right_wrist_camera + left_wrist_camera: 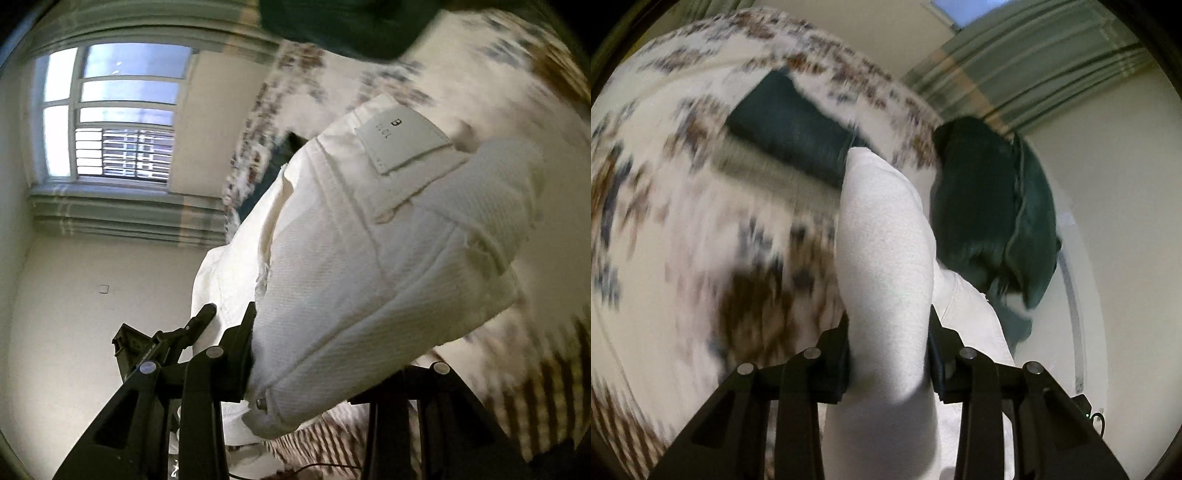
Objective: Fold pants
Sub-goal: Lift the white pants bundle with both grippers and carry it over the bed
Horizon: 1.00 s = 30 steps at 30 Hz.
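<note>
White pants (882,240) hang lifted above the patterned bedspread (683,184). In the left wrist view a thick roll of their fabric runs up between the black fingers, and my left gripper (888,332) is shut on it. The right wrist view shows the waistband end of the pants (351,258), with a pale label patch (402,144) and a metal rivet (261,403). My right gripper (325,354) is shut on this end; the cloth hides its right finger. A finger (203,317) of the left gripper shows at the cloth's left edge. Much of the picture is blurred by motion.
Two dark green pillows (790,129) (993,206) lie on the bedspread beyond the pants. A window (110,110) with striped curtains (125,218) is in the plain wall (92,314) behind. A thin cable (314,467) lies low on the striped bedspread edge.
</note>
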Motion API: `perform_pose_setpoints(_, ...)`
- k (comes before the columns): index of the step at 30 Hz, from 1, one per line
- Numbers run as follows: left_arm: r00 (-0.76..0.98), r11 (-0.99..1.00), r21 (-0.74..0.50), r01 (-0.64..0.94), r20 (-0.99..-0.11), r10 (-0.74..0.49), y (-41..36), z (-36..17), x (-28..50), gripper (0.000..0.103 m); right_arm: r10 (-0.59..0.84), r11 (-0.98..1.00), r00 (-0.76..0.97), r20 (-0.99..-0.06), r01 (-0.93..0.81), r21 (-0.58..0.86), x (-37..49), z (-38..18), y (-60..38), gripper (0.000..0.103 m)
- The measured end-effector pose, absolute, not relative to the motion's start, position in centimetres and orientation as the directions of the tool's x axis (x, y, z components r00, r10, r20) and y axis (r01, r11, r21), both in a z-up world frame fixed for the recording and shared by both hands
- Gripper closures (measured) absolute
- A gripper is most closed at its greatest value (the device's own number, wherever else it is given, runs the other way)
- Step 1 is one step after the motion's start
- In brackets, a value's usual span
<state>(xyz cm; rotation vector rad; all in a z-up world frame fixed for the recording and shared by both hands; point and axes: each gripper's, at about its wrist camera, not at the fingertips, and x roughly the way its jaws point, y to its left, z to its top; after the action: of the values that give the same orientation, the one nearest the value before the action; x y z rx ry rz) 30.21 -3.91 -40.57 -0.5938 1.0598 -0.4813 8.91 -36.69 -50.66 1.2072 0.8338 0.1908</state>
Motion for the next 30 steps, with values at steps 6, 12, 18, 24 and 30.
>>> perform_pose_setpoints(6, 0.444, 0.737, -0.664, 0.125, -0.627, -0.640, -0.4, -39.6, 46.7, 0.072, 0.506, 0.407, 0.755, -0.418, 0.219, 0.887, 24.1, -47.0, -33.3, 0.065)
perform_pose_setpoints(12, 0.427, 0.746, -0.649, 0.153, -0.637, -0.642, 2.6, -42.9, 60.6, 0.072, 0.486, 0.435, 0.779, -0.397, 0.178, 0.883, 41.4, -49.2, -29.3, 0.065)
perform_pose_setpoints(18, 0.346, 0.791, -0.605, 0.092, -0.725, -0.595, 6.3, -51.7, 68.4, 0.072, 0.484, 0.445, 0.758, -0.437, 0.217, 0.869, 53.5, -56.5, -25.5, 0.065)
perform_pose_setpoints(24, 0.322, 0.784, -0.619, 0.050, -0.733, -0.599, 9.2, -56.5, 68.6, 0.067, 0.479, 0.524, 0.688, -0.544, 0.273, 0.807, 56.0, -62.8, -22.2, 0.061)
perform_pose_setpoints(30, 0.348, 0.891, -0.448, 0.071, -0.826, -0.443, 7.8, -52.6, 66.6, 0.061, 0.436, 0.581, 0.614, -0.658, 0.367, 0.727, 55.4, -61.1, -23.6, 0.039)
